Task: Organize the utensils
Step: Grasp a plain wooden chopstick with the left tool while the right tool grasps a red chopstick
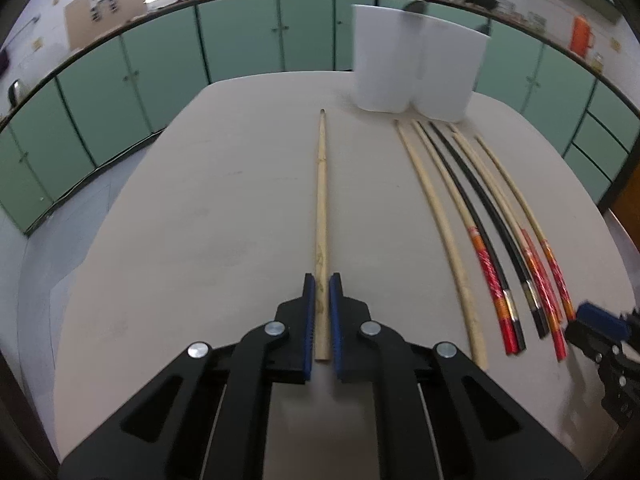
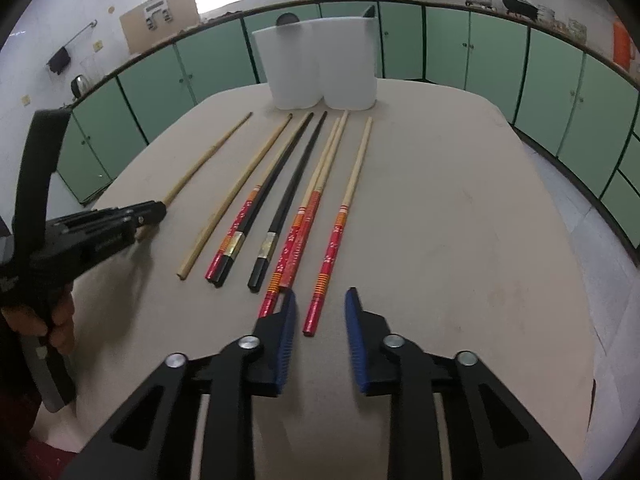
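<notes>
Several chopsticks lie in a row on the beige table [image 2: 460, 208], tips toward a white two-cup utensil holder [image 2: 322, 66] at the far edge. My left gripper [image 1: 322, 280] is shut on the thick end of a plain wooden chopstick [image 1: 321, 200], the leftmost one; it also shows in the right wrist view [image 2: 208, 160]. My right gripper [image 2: 320, 296] is open, its jaws on either side of the thick end of a red-handled chopstick [image 2: 340, 224], the rightmost one. Beside that lie two more red-handled chopsticks [image 2: 308, 220], two black chopsticks [image 2: 288, 184] and another plain wooden chopstick [image 2: 236, 196].
The white holder [image 1: 416, 60] has a dark spoon sticking out of it. Green cabinets [image 2: 500, 52] run around the room behind the table. The right gripper shows at the right edge of the left wrist view [image 1: 600, 320]; the left gripper shows in the right wrist view [image 2: 120, 220].
</notes>
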{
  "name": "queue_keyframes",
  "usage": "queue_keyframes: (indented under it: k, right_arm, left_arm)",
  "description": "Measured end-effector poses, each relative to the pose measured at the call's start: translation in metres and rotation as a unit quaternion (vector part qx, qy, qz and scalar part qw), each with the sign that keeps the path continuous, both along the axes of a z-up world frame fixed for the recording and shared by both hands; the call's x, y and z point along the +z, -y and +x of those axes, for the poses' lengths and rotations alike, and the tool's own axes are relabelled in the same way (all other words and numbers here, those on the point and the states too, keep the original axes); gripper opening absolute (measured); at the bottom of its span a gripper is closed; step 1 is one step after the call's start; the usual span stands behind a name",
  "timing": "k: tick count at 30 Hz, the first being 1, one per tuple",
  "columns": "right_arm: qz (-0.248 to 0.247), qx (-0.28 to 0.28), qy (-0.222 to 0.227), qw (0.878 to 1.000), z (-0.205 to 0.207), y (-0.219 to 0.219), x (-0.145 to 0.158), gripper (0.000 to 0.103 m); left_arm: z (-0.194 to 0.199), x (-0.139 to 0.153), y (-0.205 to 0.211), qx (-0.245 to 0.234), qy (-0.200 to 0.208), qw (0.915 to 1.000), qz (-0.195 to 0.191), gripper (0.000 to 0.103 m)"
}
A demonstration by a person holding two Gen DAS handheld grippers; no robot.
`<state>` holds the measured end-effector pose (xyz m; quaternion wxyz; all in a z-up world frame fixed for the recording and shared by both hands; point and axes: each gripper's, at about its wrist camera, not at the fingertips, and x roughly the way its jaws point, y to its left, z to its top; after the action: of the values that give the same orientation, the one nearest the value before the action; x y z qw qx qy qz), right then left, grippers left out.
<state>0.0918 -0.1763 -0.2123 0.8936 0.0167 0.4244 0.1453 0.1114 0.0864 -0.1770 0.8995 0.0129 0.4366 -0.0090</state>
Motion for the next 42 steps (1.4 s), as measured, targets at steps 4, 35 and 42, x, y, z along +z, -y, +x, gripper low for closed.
queue_keyframes:
  k: [4, 35, 42]
  right_arm:
    - [-0.02, 0.008, 0.008, 1.0, -0.004, -0.007, 0.0, 0.01]
    - [-0.016, -0.05, 0.002, 0.999, -0.001, 0.026, -0.003, 0.023]
    - [-0.008, -0.052, 0.005, 0.999, -0.007, 0.03, -0.004, 0.022]
  left_arm:
    - [0.004, 0.0, 0.005, -0.008, -0.001, 1.0, -0.001, 0.007]
    - [-0.022, 0.0, -0.008, -0.032, 0.006, 0.9989, -0.033, 0.036]
    - [-0.021, 0.0, -0.006, -0.025, 0.005, 0.9994, -0.021, 0.028]
